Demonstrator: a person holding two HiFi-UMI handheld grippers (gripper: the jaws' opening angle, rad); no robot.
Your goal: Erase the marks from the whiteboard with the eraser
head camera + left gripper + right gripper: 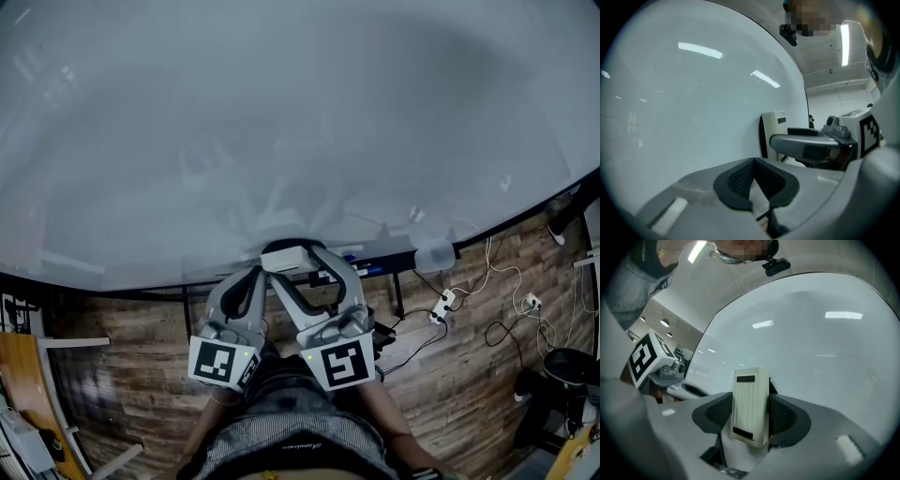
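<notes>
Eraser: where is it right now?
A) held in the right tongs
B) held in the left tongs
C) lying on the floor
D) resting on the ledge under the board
A: the right gripper view shows the white eraser clamped between the pads of the right tongs, while the left tongs hold nothing.
</notes>
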